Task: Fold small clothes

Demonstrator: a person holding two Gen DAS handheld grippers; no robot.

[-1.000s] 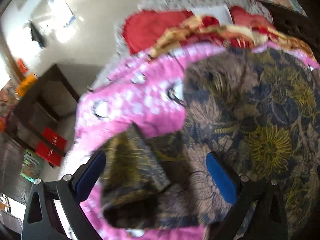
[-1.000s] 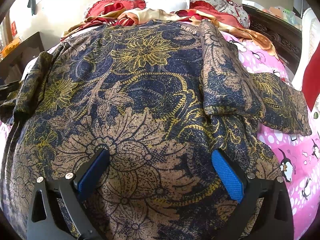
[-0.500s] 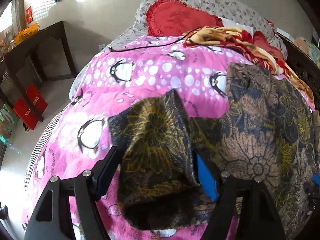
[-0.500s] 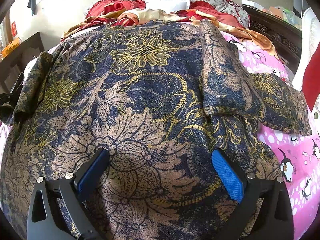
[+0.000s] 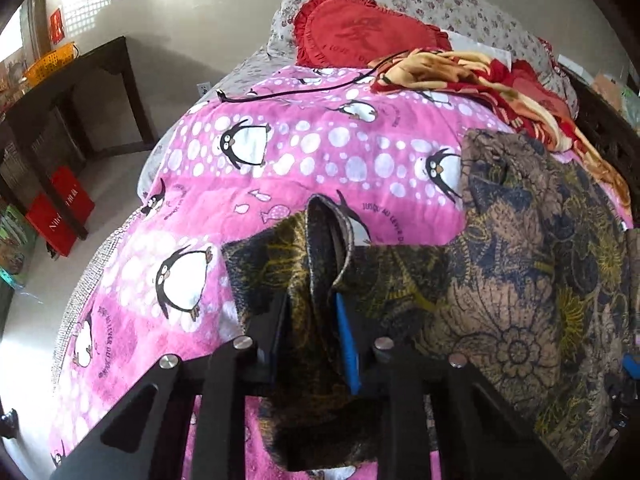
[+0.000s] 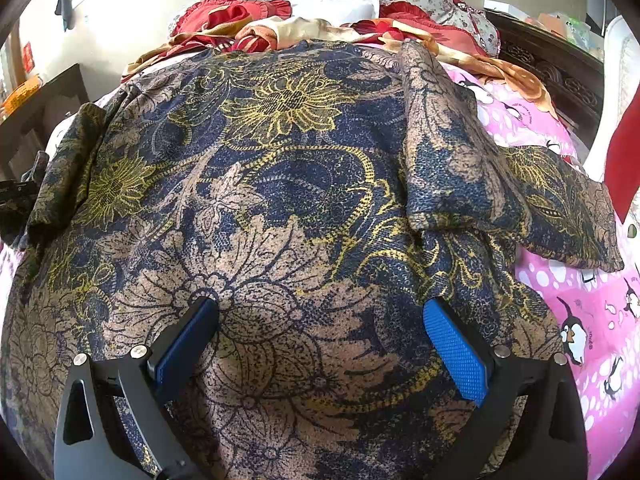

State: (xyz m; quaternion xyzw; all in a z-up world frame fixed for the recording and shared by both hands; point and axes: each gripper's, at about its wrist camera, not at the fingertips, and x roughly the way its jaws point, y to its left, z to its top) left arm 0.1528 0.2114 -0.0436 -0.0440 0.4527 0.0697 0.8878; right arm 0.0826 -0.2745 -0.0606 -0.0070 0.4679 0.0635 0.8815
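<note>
A dark blue, tan and yellow floral garment [image 6: 280,184] lies spread on a pink penguin blanket [image 5: 280,152]. Its right sleeve [image 6: 444,152] is folded in over the body. My left gripper [image 5: 310,320] is shut on the garment's left sleeve [image 5: 316,248], and the sleeve cloth bunches up between the blue pads. My right gripper [image 6: 320,332] is open, low over the lower middle of the garment, with nothing between its pads [image 6: 456,352]. The garment body also shows at the right of the left wrist view [image 5: 540,280].
Red and floral pillows [image 5: 360,36] and a crumpled red and gold cloth [image 5: 480,76] lie at the head of the bed. A black cable [image 5: 288,92] lies on the blanket. A dark table [image 5: 72,92] and red boxes [image 5: 60,208] stand on the floor to the left. A carved headboard [image 6: 552,64] is at the right.
My left gripper has closed on the left sleeve, which it straddled open before, and the sleeve now stands bunched between the pads. My right gripper has stayed open over the garment.
</note>
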